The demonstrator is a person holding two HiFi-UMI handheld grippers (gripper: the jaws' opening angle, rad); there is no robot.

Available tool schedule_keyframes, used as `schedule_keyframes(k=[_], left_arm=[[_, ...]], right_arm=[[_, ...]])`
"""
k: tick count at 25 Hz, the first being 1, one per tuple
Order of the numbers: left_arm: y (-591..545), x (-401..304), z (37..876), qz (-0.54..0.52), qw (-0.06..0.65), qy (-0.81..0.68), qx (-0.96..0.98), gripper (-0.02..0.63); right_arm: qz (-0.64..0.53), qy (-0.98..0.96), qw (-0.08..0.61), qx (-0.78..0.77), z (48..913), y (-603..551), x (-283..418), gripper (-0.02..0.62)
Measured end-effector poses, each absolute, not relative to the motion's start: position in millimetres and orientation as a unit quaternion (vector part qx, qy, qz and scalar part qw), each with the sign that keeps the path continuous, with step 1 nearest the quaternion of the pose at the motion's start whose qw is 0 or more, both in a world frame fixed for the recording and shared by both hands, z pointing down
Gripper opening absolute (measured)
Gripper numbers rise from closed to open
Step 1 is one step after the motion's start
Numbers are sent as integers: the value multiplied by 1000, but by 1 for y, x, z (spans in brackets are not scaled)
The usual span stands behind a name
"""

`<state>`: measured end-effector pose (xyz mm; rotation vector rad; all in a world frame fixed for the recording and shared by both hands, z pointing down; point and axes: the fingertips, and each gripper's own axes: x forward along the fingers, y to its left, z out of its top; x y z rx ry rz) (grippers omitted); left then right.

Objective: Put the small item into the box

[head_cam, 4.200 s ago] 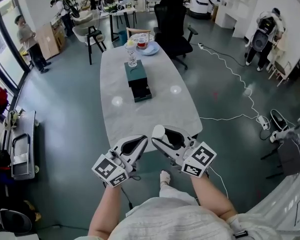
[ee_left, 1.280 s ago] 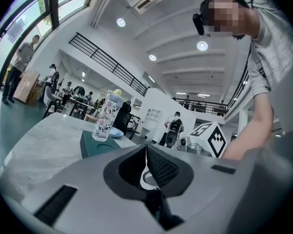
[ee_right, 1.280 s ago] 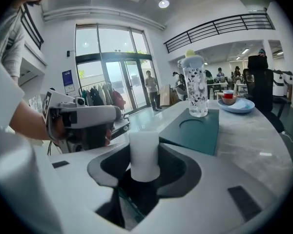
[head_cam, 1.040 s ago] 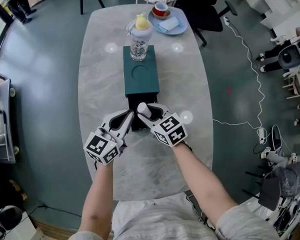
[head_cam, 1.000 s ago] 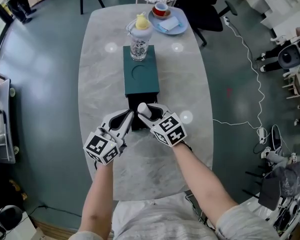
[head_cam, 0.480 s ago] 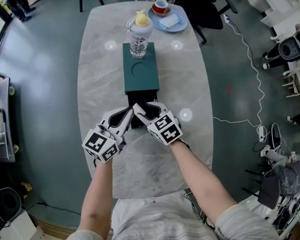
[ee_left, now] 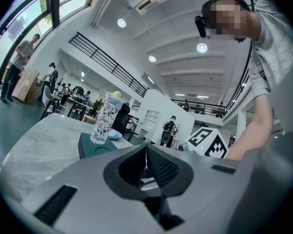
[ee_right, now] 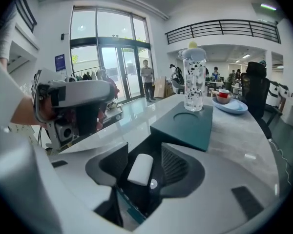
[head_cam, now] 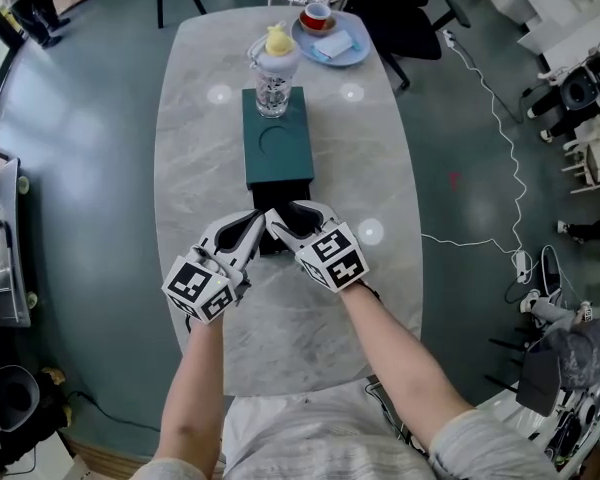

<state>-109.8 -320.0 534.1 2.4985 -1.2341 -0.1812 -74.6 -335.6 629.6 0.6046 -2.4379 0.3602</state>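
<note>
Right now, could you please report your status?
Left tool shut. Right tool: jaws have just been opening, small white block loose between them, over open drawer of dark teal box. Nothing blocking.

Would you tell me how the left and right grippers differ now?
The left gripper has its fingers shut, empty; the right gripper has its fingers apart, having just been opening, around the small white item without pressing it. The left points level; the right tilts down over the open end of the dark green box. Both carry marker cubes.
</note>
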Motion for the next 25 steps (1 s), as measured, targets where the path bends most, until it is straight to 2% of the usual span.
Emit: schedule_keyframes(k=[12,25], left_arm=[[-317,-103,502,-77,152,-435,884,21],[-292,-90,438,-107,118,-433,887,21]], right_arm=[[117,-939,214,242,561,-335,-70,219],[60,-965,88,240,451,-302,-49,116]])
